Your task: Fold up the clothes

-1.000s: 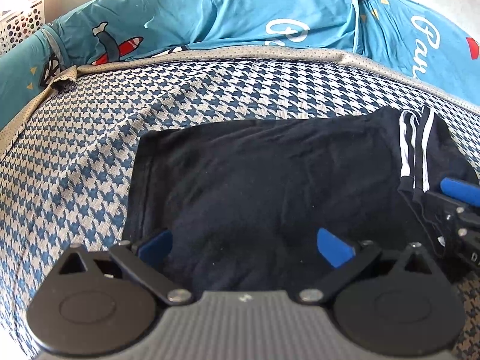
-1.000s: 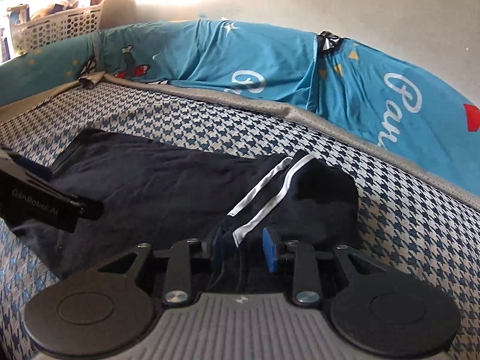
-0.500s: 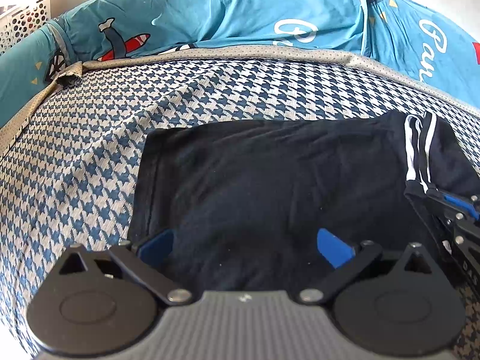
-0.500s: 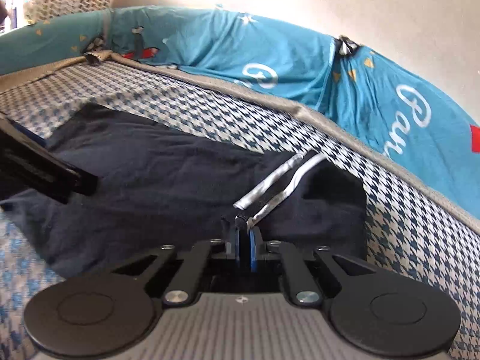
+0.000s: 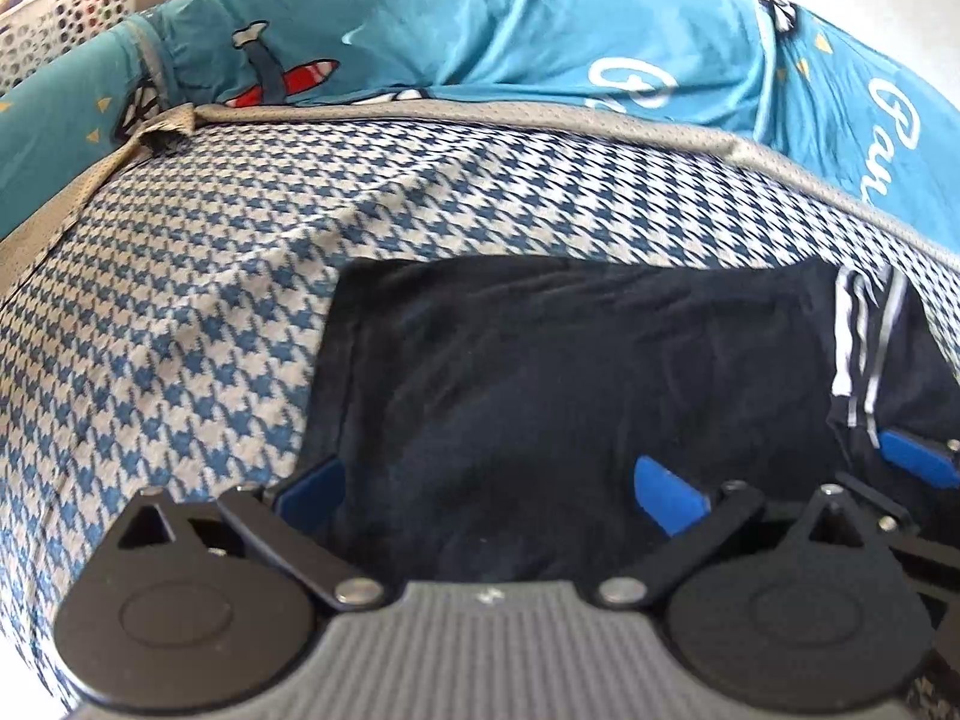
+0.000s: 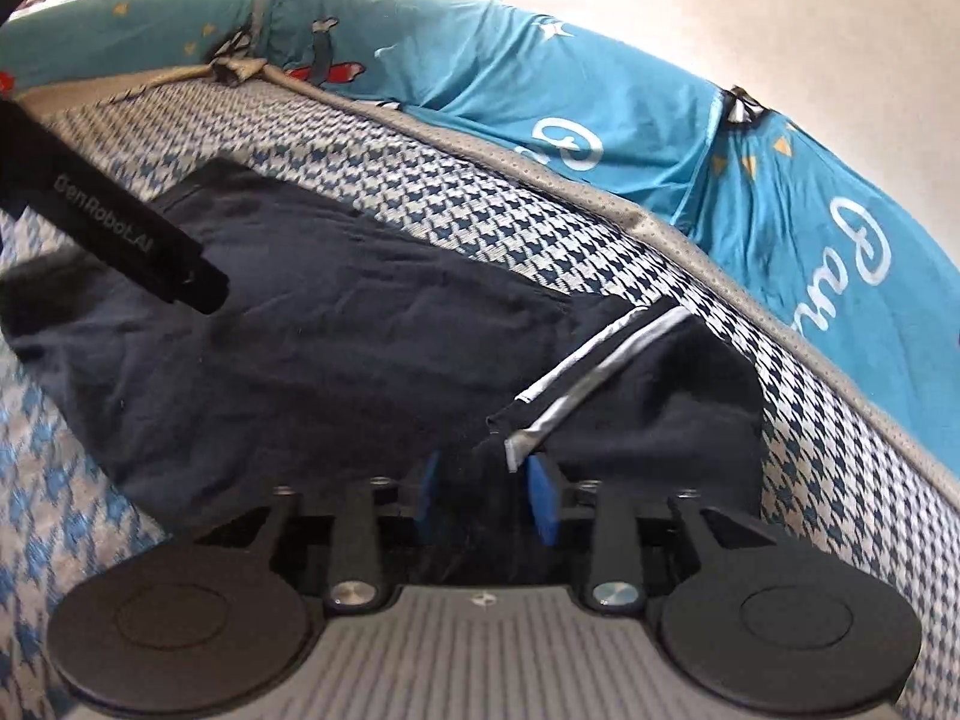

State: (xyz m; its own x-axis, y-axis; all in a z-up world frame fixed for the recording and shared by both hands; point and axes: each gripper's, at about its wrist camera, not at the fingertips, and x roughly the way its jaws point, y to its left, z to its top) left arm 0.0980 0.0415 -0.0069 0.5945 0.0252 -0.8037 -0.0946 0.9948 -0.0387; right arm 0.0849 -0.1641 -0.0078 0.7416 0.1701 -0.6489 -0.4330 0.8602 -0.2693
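A dark navy garment (image 5: 570,372) with white side stripes (image 5: 852,348) lies folded flat on the houndstooth bed cover (image 5: 180,312). My left gripper (image 5: 486,489) is open wide at the garment's near edge, its blue pads on either side of the cloth without pressing it. In the right wrist view the garment (image 6: 336,324) runs left to right, and its striped hem (image 6: 600,360) ends just in front of my right gripper (image 6: 486,495). That gripper's jaws are opening, with dark cloth loose between the pads. The left gripper's black finger (image 6: 120,228) hovers over the garment's left end.
A teal padded bumper (image 5: 480,24) with plane prints and white lettering rings the bed's far side, edged by a grey mesh strip (image 5: 540,114). A white perforated laundry basket (image 5: 54,30) stands beyond it at the top left. A pale wall (image 6: 720,12) rises behind.
The right gripper closed on the striped hem half a second ago and has since parted its pads. Both views have tilted slightly. The garment has stayed in place.
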